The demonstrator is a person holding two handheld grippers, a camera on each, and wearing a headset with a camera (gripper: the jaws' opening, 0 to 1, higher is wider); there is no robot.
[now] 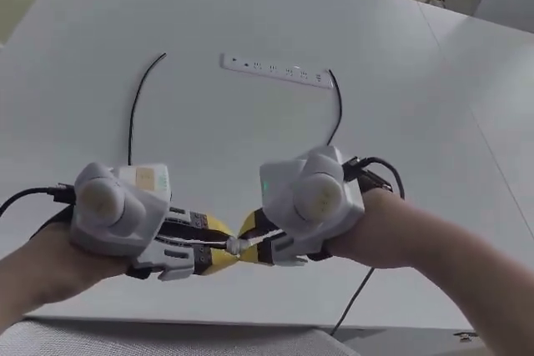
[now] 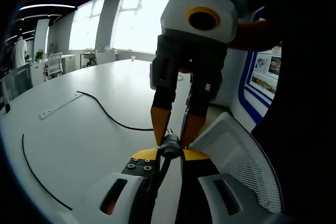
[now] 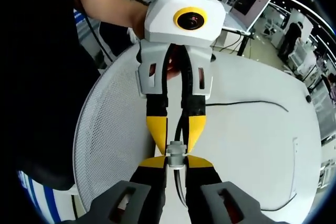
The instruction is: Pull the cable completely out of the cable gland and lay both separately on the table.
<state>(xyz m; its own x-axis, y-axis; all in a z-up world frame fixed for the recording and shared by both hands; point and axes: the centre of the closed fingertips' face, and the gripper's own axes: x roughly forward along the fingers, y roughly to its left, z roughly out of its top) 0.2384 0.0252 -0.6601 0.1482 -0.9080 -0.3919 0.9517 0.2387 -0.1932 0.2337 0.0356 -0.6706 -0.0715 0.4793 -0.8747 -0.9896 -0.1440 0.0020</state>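
Note:
My two grippers face each other tip to tip just above the table's near edge. A small grey cable gland (image 1: 234, 246) (image 3: 176, 153) sits at the meeting point. My right gripper (image 1: 250, 243) (image 3: 177, 162) is shut on it, yellow tips on either side. A black cable (image 3: 181, 121) (image 2: 163, 174) runs out of the gland and back between the jaws of my left gripper (image 1: 219, 249) (image 2: 169, 156), which is shut on it. In the left gripper view the gland (image 2: 170, 145) looks like a dark round end, with the right gripper (image 2: 175, 127) reaching down to it.
On the white table (image 1: 250, 6), a white power strip (image 1: 279, 71) lies at the far middle with its black cord (image 1: 336, 114) trailing toward me. A loose black cable (image 1: 133, 110) curves at the left. A white mesh chair back (image 3: 115, 129) is below the grippers.

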